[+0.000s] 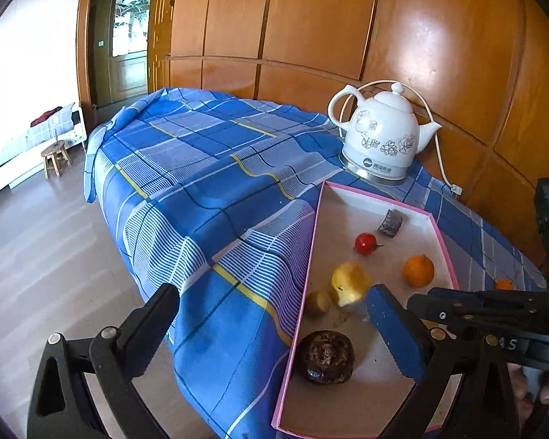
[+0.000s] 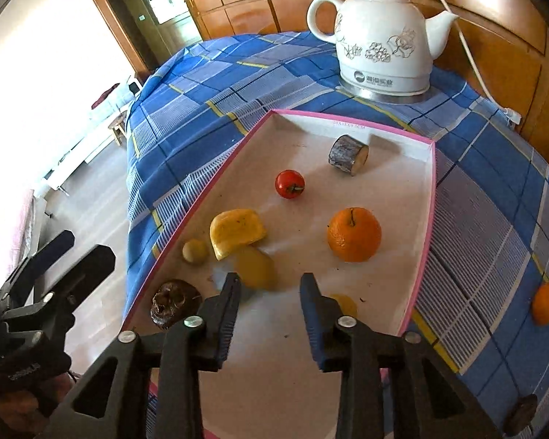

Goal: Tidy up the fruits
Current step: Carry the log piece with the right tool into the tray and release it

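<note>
- Right gripper (image 2: pixel 271 314): jaws slightly apart, empty, above the pink-rimmed tray (image 2: pixel 426 219).
- Left gripper (image 1: pixel 274 323): wide open, empty.
- Ahead of the right fingers, in the tray: one orange (image 2: pixel 354 234), one tomato (image 2: pixel 290 183).
- One orange on the cloth (image 2: pixel 547 303), right of the fingers.

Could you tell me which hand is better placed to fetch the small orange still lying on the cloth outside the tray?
The right. The small orange lies on the cloth beyond the tray's right edge, the side of the empty, open right tongs. The left tongs hang at the tray's opposite edge.
</note>
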Tool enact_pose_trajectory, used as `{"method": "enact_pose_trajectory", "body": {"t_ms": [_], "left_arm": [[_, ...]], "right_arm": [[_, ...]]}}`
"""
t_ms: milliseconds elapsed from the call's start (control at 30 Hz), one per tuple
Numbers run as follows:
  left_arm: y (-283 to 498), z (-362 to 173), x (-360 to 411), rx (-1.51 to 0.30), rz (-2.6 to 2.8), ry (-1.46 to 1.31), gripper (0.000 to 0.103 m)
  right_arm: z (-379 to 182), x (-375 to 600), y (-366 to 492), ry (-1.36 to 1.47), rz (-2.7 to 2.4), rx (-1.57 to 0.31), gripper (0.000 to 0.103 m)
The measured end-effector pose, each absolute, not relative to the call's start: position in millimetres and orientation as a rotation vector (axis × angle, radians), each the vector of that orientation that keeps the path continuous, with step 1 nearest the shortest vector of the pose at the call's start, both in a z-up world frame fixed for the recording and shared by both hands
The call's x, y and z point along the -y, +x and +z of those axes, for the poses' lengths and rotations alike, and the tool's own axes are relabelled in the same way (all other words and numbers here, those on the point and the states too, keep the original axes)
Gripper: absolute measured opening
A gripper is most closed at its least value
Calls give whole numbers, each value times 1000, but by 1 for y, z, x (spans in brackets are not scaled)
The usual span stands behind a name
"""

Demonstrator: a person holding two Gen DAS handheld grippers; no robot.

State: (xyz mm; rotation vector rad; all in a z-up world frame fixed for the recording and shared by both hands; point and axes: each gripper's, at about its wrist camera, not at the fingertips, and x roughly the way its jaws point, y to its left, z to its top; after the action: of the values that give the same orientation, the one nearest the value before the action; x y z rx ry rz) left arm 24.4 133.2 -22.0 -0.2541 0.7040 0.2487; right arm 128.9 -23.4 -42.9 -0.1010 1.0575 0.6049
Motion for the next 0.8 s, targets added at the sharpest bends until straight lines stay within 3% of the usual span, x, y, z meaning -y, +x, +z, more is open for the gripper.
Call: {"method": "enact_pose_trajectory", "body": {"t_ms": [800], "left_arm": [[19, -5, -74, -669, 104, -91, 103]], "right_arm": [[-18, 139, 64, -144, 437, -960, 35]]}}
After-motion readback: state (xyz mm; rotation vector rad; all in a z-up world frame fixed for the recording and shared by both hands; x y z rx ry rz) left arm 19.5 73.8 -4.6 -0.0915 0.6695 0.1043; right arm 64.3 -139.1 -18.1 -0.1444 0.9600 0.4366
